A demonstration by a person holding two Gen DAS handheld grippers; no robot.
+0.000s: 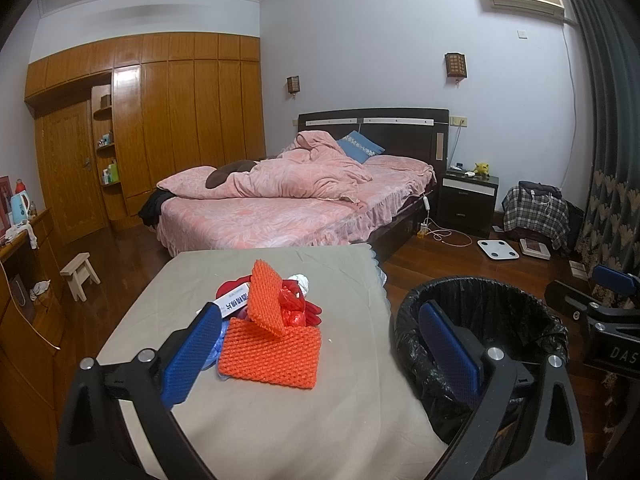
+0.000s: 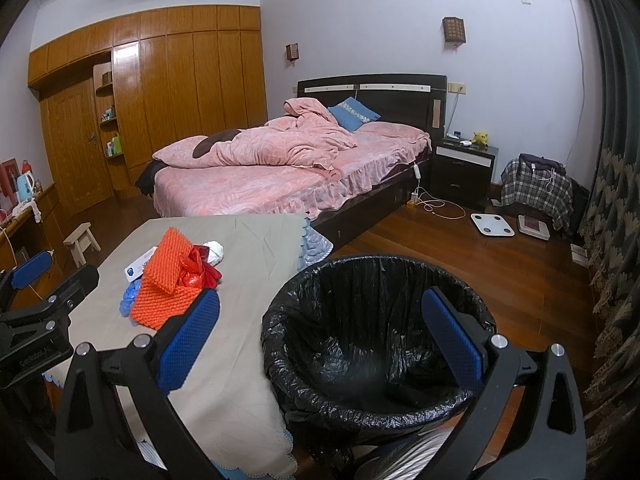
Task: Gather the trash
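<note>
Hovering over the worktop [image 1: 280,420], the left hand-held gripper [image 1: 320,356] has its jaws wide apart and empty. Just ahead of it lies the trash pile [image 1: 272,320]: orange foam nets, a red plastic bag, a white wad. Right of the pile stands the black-lined bin [image 2: 360,340], beside the worktop; the right hand-held gripper [image 2: 320,344] gapes empty above it

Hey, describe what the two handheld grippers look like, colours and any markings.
Both match: black angular frames with silver round bolts, each carrying two flat fingers faced with blue textured pads. Left gripper and right gripper show no cables. White lettering marks the bodies, partly readable: "DAS" on the right, "CenRoboLAI"-like text on the left.
</note>
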